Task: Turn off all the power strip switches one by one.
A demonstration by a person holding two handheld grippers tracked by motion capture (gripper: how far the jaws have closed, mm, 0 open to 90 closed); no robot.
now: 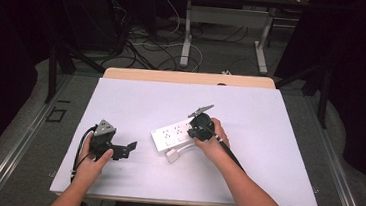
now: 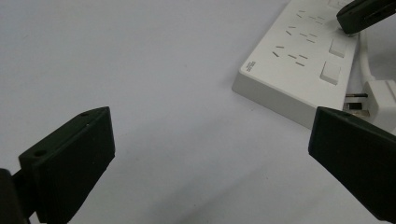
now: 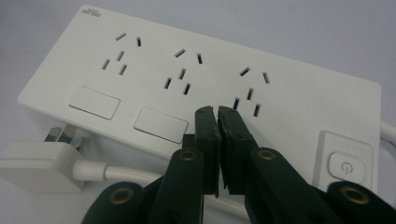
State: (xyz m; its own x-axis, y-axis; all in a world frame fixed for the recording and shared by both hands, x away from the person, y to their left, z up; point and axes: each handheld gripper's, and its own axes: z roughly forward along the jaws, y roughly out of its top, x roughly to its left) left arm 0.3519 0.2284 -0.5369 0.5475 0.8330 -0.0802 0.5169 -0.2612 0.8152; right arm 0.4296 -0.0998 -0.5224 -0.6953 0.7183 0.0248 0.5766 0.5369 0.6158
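Where jaws meet: matte black right gripper (image 3: 217, 112); glossy white rectangular power strip (image 3: 299, 100).

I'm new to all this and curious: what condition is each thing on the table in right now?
Power strip: flat on the table, sockets all empty.
Plug: unplugged, lying beside the strip.
Right gripper: shut, tips on the strip near its third switch.
Left gripper: open, holding nothing, apart from the strip.

The bench (image 1: 266, 155) lies bare left, right and beyond the white power strip (image 1: 170, 134). The strip's plug (image 1: 172, 156) and cord lie just beside its near edge, crowding that side.
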